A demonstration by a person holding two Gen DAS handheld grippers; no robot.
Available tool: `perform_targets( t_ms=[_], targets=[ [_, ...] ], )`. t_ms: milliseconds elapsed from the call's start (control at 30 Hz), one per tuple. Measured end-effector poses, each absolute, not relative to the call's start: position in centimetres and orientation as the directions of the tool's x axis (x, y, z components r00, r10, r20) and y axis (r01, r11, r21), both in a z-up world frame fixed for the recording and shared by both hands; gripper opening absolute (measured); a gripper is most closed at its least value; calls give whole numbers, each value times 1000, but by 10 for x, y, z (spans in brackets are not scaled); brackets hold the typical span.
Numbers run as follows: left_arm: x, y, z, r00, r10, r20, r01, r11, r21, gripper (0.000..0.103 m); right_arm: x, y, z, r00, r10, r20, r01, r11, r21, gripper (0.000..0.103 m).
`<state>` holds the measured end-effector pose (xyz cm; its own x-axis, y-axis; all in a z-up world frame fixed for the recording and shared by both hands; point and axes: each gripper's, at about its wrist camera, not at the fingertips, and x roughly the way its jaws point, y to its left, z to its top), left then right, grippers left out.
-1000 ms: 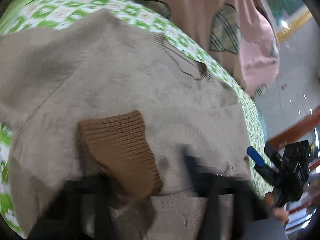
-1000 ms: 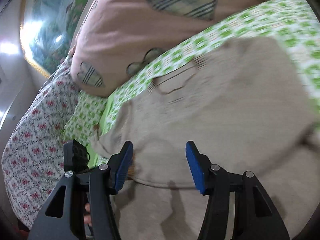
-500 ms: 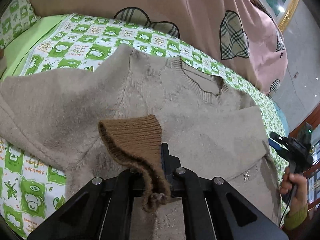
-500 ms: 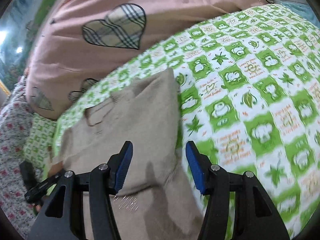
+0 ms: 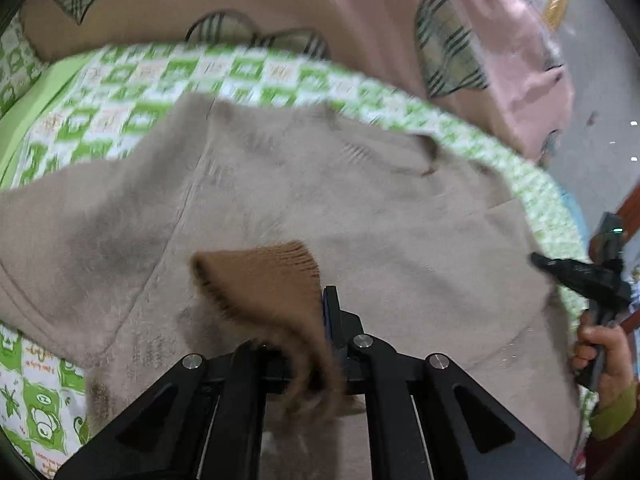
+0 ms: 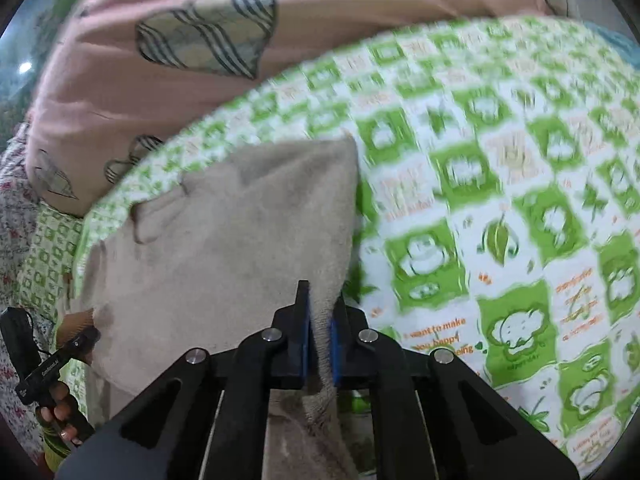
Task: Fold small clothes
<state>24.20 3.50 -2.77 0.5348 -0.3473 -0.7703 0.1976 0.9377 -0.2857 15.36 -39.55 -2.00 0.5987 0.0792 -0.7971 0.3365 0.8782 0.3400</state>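
Left gripper (image 5: 316, 320) clamped on brown ribbed cuff (image 5: 260, 280), above beige sweater (image 5: 360, 216). Right gripper (image 6: 319, 332) clamped on sweater's near right edge, on green checked sheet (image 6: 500, 184).

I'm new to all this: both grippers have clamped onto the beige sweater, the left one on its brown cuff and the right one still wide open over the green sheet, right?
Not quite. The right gripper is not open: the right wrist view shows its jaws shut on the beige sweater along its edge beside the green sheet. The left gripper does hold the brown cuff.
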Motion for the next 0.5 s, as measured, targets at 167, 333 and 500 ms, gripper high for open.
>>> perform_targets(
  t_ms=[167, 333, 500],
  targets=[
    [229, 54, -31, 534, -366, -762, 175, 930, -323, 14, 133, -370, 12, 666, -46, -744, 356, 897, 263, 20],
    [207, 72, -27, 552, -334, -764, 144, 941, -307, 19, 137, -330, -7, 619, 88, -780, 216, 936, 277, 50],
    [179, 132, 0, 628, -260, -734, 49, 954, -296, 40, 122, -342, -6, 626, 88, -775, 286, 898, 333, 49]
  ],
)
